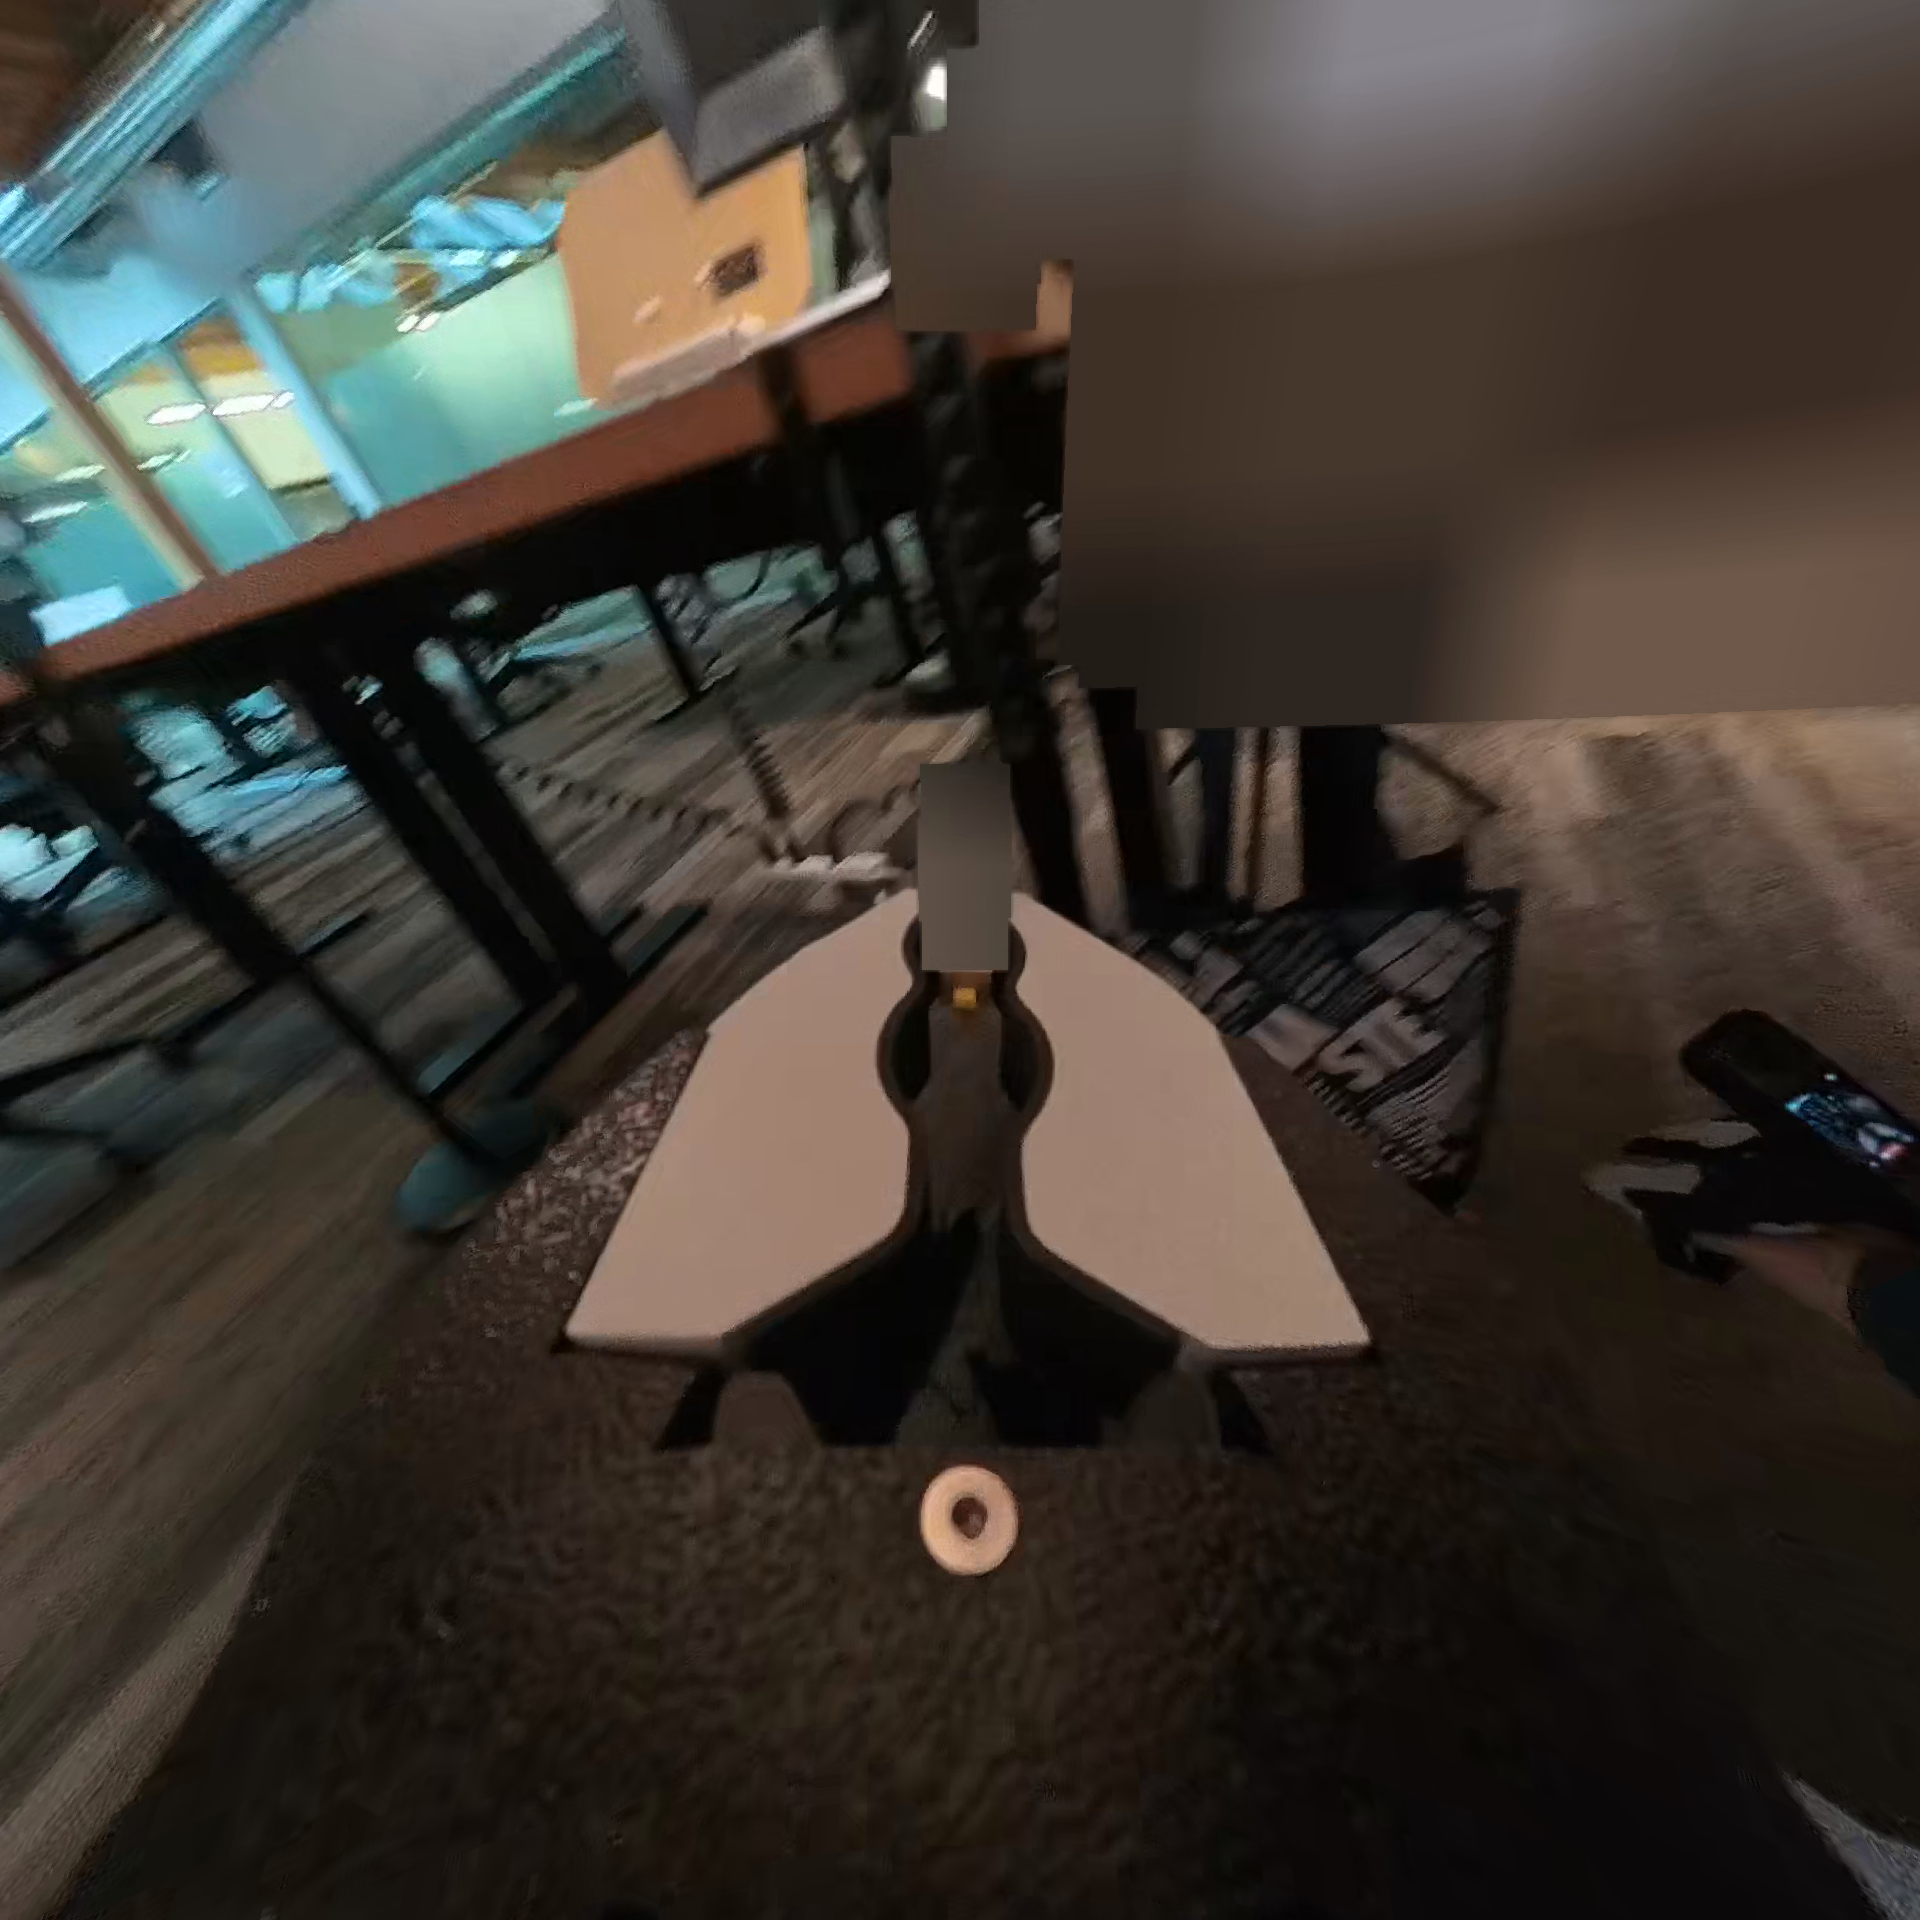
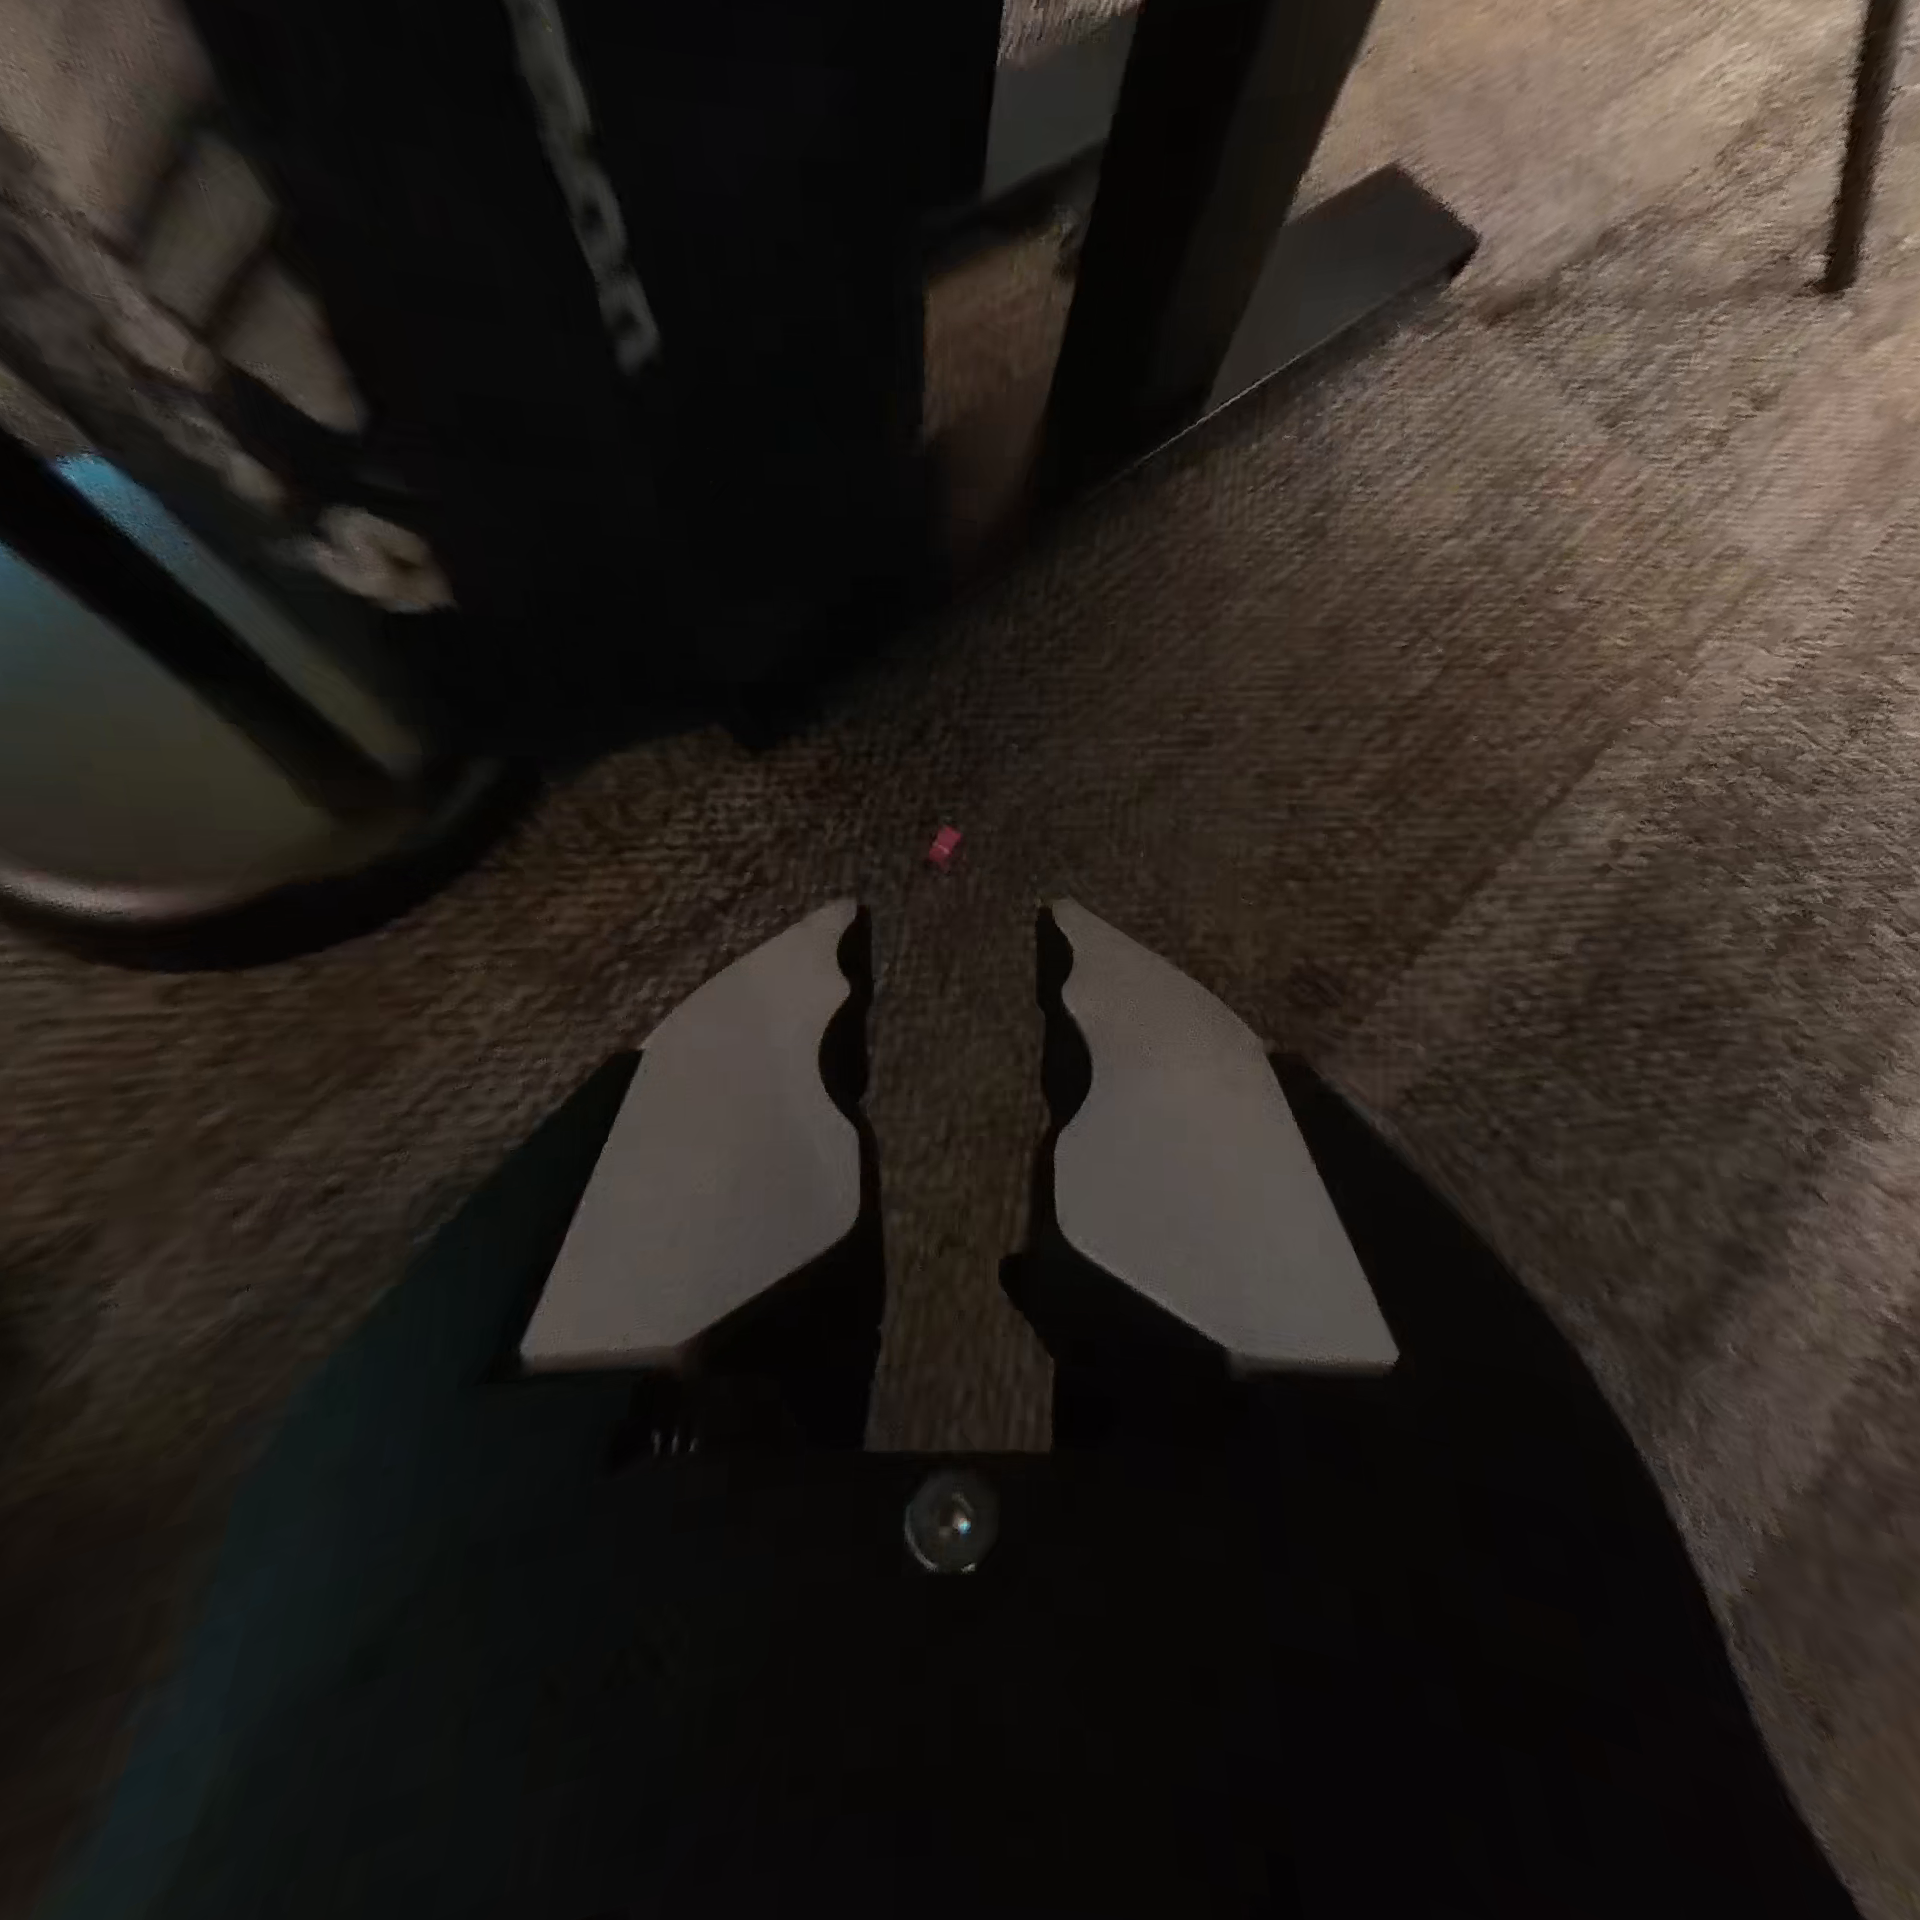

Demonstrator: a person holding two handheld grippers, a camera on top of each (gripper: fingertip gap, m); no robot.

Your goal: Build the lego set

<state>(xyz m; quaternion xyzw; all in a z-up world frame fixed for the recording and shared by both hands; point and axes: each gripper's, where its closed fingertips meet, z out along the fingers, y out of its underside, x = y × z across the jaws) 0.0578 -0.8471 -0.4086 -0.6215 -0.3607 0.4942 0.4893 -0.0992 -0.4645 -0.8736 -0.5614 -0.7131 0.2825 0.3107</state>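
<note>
Left hand-held gripper (image 1: 966, 971): matte pale-grey finger plates with scalloped inner edges on a grainy black body; the tips are drawn nearly together and pinch a small yellow piece (image 1: 965, 996) between them, partly covered by a mosaic patch.
Right hand-held gripper (image 2: 948, 914): same pale plates, black body in shadow; fingers spread apart with bare carpet showing in the gap, gripping nothing.
Red brick (image 2: 943, 846): a tiny, blocky pinkish-red piece lying on the carpet just ahead of the right hand-held gripper's tips, not touching them.
Carpet (image 2: 1455, 727): brown-grey, short woven pile with a fine ribbed texture, laid in tiles of slightly different shade.
Black legs (image 2: 1153, 208): flat, dark metal posts with a flat foot, standing on the carpet beyond the red brick.
Desk (image 1: 436, 540): long reddish-brown wooden top on black metal frames, far beyond the left hand-held gripper; a tan cardboard box (image 1: 686, 260) sits on it.
Gloved hand (image 1: 1766, 1184): black glove, right of the left hand-held gripper, holding a dark device with a small lit screen.
</note>
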